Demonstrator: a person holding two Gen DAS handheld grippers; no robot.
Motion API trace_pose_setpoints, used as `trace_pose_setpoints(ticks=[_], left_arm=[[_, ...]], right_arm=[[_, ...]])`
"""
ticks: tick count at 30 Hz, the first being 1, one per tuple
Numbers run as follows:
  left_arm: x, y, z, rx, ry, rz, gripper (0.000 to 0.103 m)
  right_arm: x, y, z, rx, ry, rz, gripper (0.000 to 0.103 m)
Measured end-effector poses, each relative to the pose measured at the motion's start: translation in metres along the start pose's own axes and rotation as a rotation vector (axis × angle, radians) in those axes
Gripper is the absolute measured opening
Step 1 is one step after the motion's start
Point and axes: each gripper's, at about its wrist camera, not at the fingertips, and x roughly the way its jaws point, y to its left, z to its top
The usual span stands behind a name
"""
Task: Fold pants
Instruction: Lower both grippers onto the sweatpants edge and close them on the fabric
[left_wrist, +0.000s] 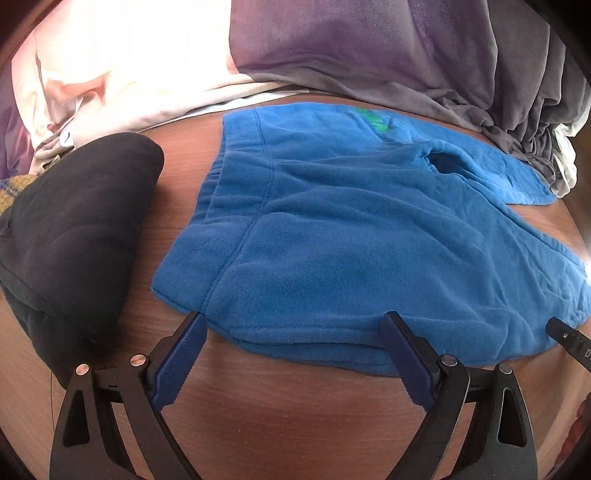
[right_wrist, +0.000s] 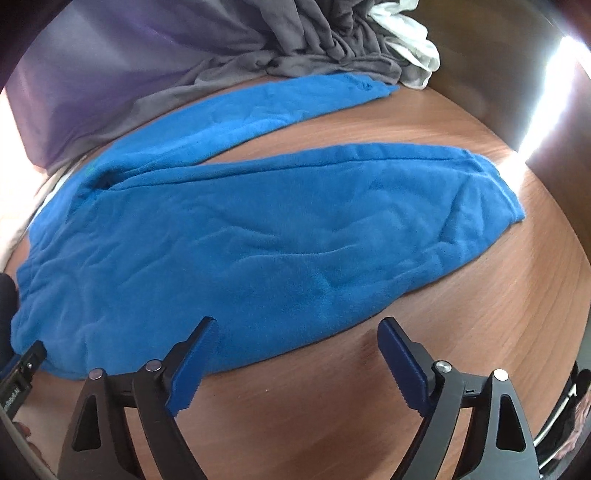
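1. Two pairs of tongs are being held over a wooden table (right_wrist: 461, 295), on which blue fleece pants (left_wrist: 332, 240) are being shown spread flat.
2. The left gripper (left_wrist: 293, 317) is being seen with its jaws spread wide; the near edge of the pants' waist end is lying between the tips, and nothing is being pinched.
3. The right gripper (right_wrist: 297, 323) is likewise being seen spread apart, with the near edge of a pant leg lying between its tips and not being clamped.
4. Only in the left wrist view are the waistband, a green logo (left_wrist: 373, 120) and a pocket opening being shown, ahead of the left tongs.
5. Only there is a folded black garment (left_wrist: 74, 229) being shown, just left of the left tongs, with a pale pink cloth (left_wrist: 129, 74) beyond it.
6. Only in the right wrist view are both legs being shown in full, splayed apart ahead of the right tongs, the cuffs lying to the right.
7. A grey and purple garment heap (right_wrist: 184, 55) is being shown beyond the pants in both views.
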Motion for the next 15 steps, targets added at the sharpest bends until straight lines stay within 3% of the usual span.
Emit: trace_pose_setpoints(ticks=[2,7,11,12,15], left_arm=[[0.001,-0.002,0.001,0.004,0.004,0.001,0.093],[0.0,-0.003,0.002,-0.017,0.007,-0.027,0.072],[-0.003,-0.004,0.001,-0.03,-0.007,-0.017,0.057],[-0.004,-0.004,0.001,-0.028,-0.015,0.006,0.044],[-0.005,-0.002,0.002,-0.022,-0.02,0.031,0.025]], right_arm=[[0.002,-0.001,0.0,0.007,0.009,0.001,0.084],[0.003,-0.003,0.004,0.005,-0.005,-0.006,0.077],[0.001,-0.006,0.007,0.004,-0.02,-0.005,0.058],[0.001,-0.008,0.007,0.005,-0.024,-0.004,0.051],[-0.001,-0.012,0.009,0.004,-0.039,0.01,0.032]])
